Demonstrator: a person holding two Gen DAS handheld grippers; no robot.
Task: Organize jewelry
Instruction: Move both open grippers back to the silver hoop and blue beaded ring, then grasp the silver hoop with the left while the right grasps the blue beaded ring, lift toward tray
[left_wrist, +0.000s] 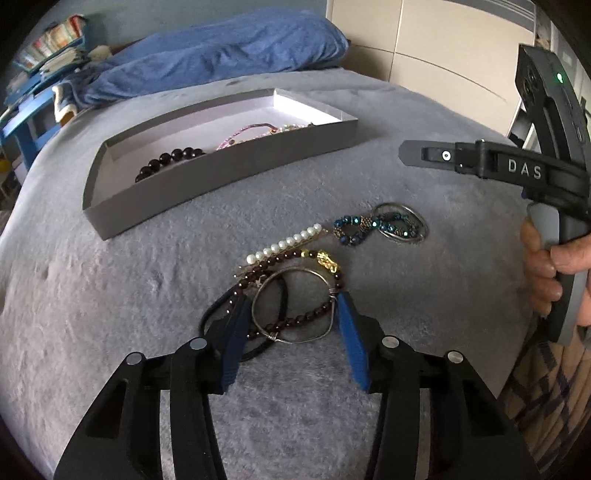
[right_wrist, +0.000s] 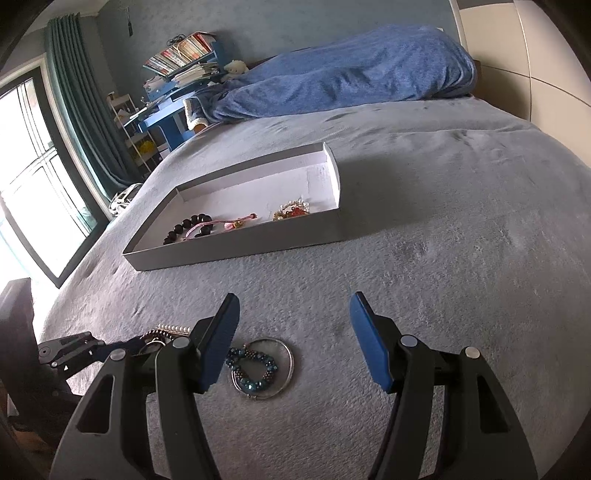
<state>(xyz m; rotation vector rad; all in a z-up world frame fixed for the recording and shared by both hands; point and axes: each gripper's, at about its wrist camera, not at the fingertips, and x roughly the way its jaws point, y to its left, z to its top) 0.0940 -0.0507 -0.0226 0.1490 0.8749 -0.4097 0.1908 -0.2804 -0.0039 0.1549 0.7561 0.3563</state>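
A grey shallow box (left_wrist: 207, 177) (right_wrist: 236, 247) lies on the grey bed, holding a black bead bracelet (right_wrist: 190, 227), a pink cord bracelet (right_wrist: 225, 223) and a pearl-and-red piece (right_wrist: 293, 210). Near me lies a pile: a silver wire bangle (left_wrist: 295, 306), a dark red bead bracelet (left_wrist: 295, 258), a pearl hairpin (left_wrist: 284, 243) and a black cord (left_wrist: 221, 310). My left gripper (left_wrist: 291, 314) is open, its blue fingers on either side of the bangle. A blue bead bracelet with silver rings (left_wrist: 384, 225) (right_wrist: 258, 369) lies further right. My right gripper (right_wrist: 291, 314) is open and empty above the bed.
A blue blanket (right_wrist: 351, 70) lies at the head of the bed. A blue shelf with books (right_wrist: 184, 62) and a window with green curtains (right_wrist: 44, 155) stand at the left. The right gripper's body and the hand holding it (left_wrist: 546, 236) show at the right in the left wrist view.
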